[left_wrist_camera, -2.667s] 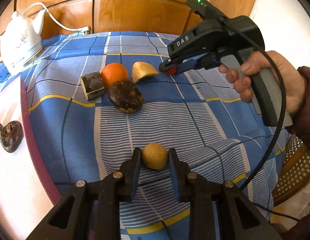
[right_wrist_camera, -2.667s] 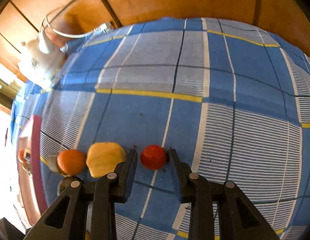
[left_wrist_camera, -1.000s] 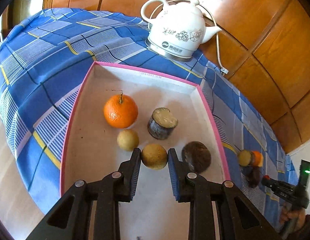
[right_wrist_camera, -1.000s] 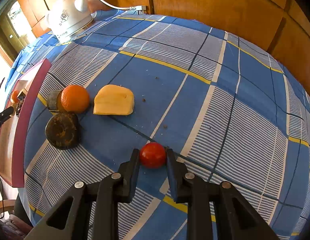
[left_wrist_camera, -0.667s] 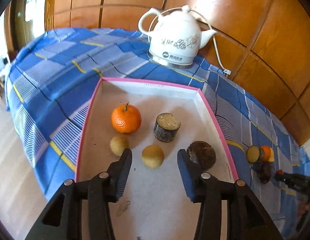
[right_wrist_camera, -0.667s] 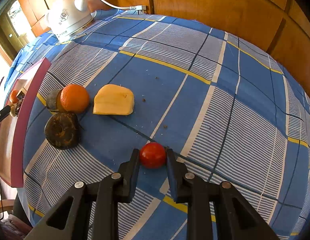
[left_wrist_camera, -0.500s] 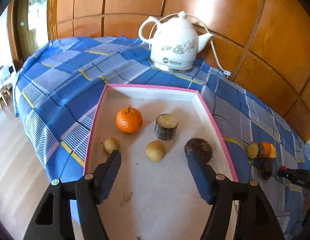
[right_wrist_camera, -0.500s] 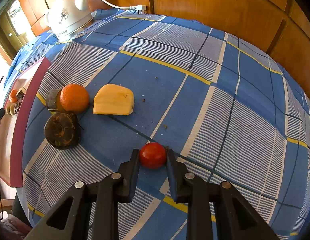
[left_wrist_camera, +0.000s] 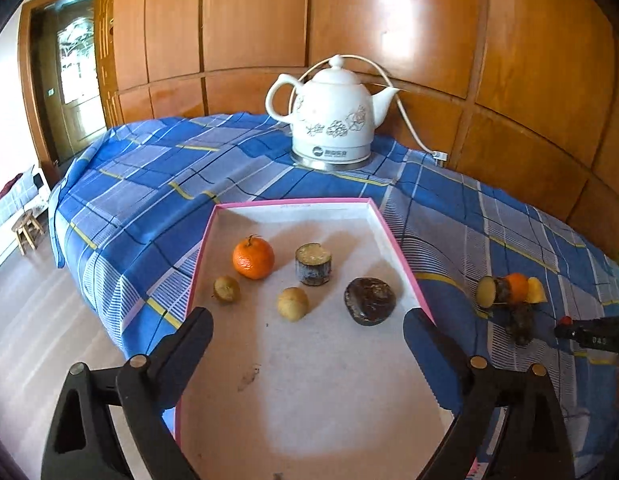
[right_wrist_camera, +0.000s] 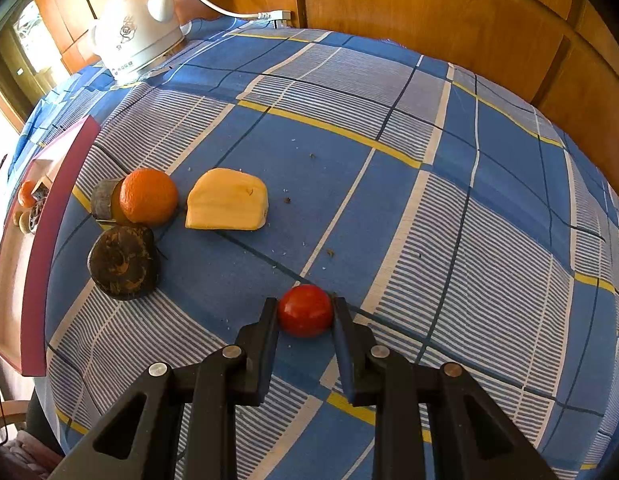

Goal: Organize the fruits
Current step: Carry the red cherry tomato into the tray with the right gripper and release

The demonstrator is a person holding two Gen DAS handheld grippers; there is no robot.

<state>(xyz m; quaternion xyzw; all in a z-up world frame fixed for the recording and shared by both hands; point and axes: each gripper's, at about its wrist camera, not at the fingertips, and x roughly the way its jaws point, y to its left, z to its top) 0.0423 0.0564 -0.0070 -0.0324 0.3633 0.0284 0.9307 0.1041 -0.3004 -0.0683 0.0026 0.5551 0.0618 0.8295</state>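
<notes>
Left gripper (left_wrist_camera: 307, 320): my black jaws have just been opening and stand wide, nothing between them; lower centre of the left wrist view.
Tray (left_wrist_camera: 293, 205): shallow, pink-rimmed, matte white floor; mid-frame.
Tray fruits: 1 glossy orange mandarin (left_wrist_camera: 253, 258), 1 small round tan fruit (left_wrist_camera: 293, 304), 1 dull brown cylinder stub (left_wrist_camera: 313, 264), 1 dark wrinkled lump (left_wrist_camera: 370, 301).
Right gripper (right_wrist_camera: 305, 314): I see it clamped on a smooth red tomato (right_wrist_camera: 305, 310), lower centre of the right wrist view.
Cloth (right_wrist_camera: 449, 200): blue plaid, finely striped.
Left on cloth: pale yellow wedge (right_wrist_camera: 227, 200), pebbled orange (right_wrist_camera: 148, 196); left of centre.
</notes>
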